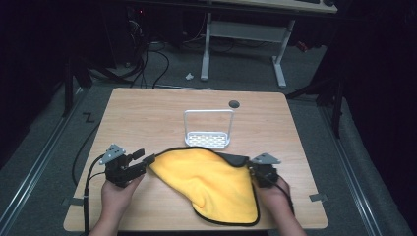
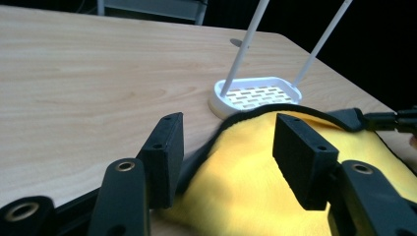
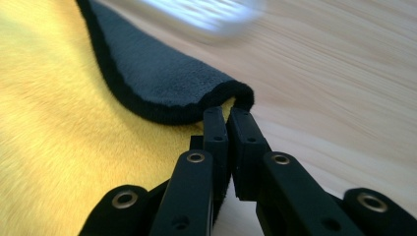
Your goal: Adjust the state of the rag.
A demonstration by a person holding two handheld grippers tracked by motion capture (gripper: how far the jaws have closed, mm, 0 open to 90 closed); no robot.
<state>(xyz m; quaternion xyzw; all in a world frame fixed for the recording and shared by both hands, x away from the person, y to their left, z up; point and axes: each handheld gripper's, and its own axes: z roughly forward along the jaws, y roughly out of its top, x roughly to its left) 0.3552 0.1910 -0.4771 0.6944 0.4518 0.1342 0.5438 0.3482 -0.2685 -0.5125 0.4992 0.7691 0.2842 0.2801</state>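
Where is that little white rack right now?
In the high view the white rack stands upright mid-table, just beyond the yellow cloth, whose far edge reaches its base.

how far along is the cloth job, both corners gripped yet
Done: the right gripper is shut on the yellow cloth's turned-over grey corner. In hand: the left gripper is open, jaws straddling the cloth's black edge. Left: closing it, then probably lifting the cloth; it lies on the table, against the white rack.
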